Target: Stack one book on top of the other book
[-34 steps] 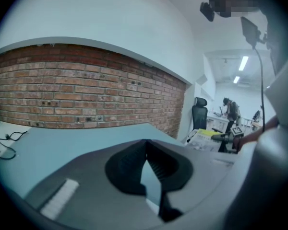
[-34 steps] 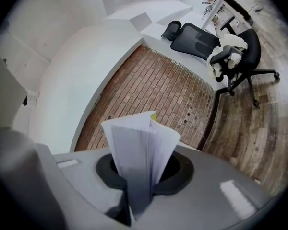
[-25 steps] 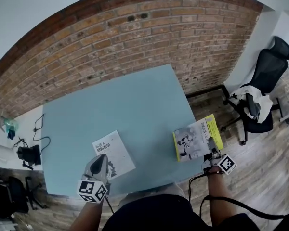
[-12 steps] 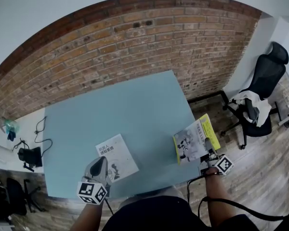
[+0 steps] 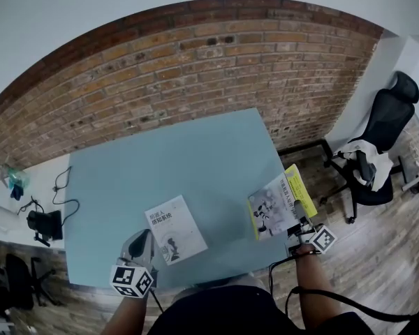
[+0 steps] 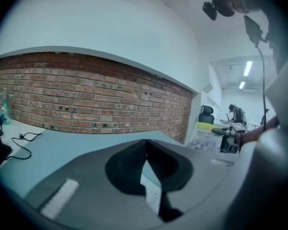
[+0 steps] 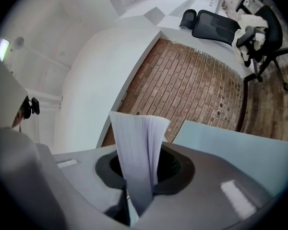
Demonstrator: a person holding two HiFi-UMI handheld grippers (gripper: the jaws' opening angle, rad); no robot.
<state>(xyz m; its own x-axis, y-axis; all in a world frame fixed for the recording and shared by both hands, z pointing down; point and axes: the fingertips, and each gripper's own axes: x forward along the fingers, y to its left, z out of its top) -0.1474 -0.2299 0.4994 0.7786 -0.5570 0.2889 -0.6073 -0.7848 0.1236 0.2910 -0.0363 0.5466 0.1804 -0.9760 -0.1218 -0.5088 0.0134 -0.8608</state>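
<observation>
1. Since a second ago the right gripper point(image 5: 300, 227) has risen, clamped on the near edge of the yellow-spined book point(image 5: 278, 206), which now tilts above the table's point(image 5: 167, 159) right edge.
2. Held by one edge, that book could sag, fan open or slip.
3. Closed and empty, the left gripper point(image 5: 141, 244) hovers by the white book point(image 5: 174, 229); a nudge would shift this target.

Inspection of your work surface: a pale blue table point(image 5: 188, 159). One white book point(image 5: 174, 229) lies flat on it, cover up, near your edge, turned slightly askew. The white side table point(image 5: 38, 183) on your left carries a black cable point(image 5: 61, 187) and a black device point(image 5: 42, 223).
</observation>
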